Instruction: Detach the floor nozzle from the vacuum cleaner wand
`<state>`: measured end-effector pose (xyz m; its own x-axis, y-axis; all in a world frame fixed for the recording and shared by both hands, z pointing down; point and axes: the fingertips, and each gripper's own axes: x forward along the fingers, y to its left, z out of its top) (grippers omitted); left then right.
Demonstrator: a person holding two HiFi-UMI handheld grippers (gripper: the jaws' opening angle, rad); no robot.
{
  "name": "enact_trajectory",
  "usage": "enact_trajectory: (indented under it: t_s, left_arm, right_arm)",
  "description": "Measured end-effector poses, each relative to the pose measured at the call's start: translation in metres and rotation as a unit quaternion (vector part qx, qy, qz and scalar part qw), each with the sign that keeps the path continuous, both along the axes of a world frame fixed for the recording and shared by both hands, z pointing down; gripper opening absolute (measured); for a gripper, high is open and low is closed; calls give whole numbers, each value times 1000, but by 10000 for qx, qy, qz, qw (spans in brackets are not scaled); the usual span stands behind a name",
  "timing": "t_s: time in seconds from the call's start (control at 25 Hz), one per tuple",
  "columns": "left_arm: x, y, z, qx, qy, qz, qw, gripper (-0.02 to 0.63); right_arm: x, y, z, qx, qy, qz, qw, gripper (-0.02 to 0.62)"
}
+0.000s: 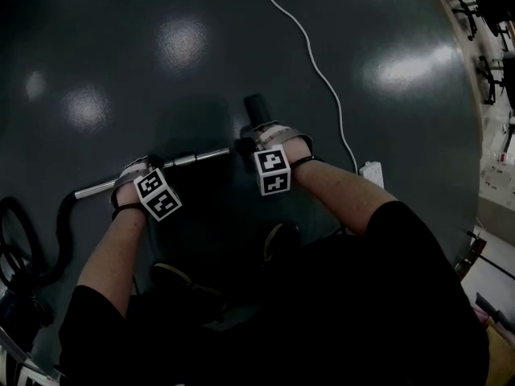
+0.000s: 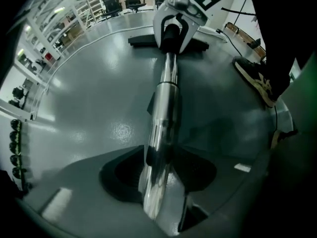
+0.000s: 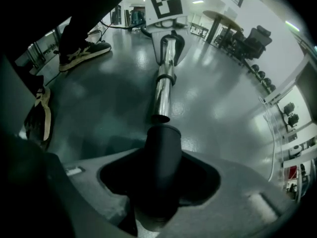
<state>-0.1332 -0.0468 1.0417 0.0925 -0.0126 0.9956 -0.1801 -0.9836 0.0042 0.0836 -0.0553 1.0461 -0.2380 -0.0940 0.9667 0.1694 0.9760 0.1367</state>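
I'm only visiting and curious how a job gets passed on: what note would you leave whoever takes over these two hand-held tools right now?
Left tool: jaws apart around the chrome wand, seemingly not clamping.
Right tool: jaws apart around the floor nozzle's black neck.
Things: wand and neck lie in line, low over the floor; nozzle head beyond the right tool.
Done: the wand's open end shows a small gap before the neck, so they look separated.
Left: confirm that, then lift both tools away.
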Motion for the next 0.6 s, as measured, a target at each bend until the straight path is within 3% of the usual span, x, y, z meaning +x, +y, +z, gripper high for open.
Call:
enact_trajectory:
  t_s: [0.2, 0.28, 0.4, 0.48, 0.6]
  left_arm:
    - [8, -8, -73, 142, 824, -595, 9947, 192]
    - [-6, -9, -114, 221, 1113, -934, 9891, 192]
    - [-50, -5, -184, 429, 1255, -1470, 9802, 192]
    - [-82, 6, -237, 565, 1294, -2010, 9694, 192]
    - [-110, 19, -333, 920, 1512, -2928, 9396, 190]
  right_arm:
    - [16, 5, -14, -322, 71, 602, 9976, 273]
    - [17, 6, -33, -365, 66, 892, 9953, 275]
    - [10, 8, -94, -350, -129, 1721, 9844, 275]
    - [2, 27, -151, -410, -410, 2265, 9723, 275]
    - [1, 61, -250, -563, -857, 2893, 9517, 275]
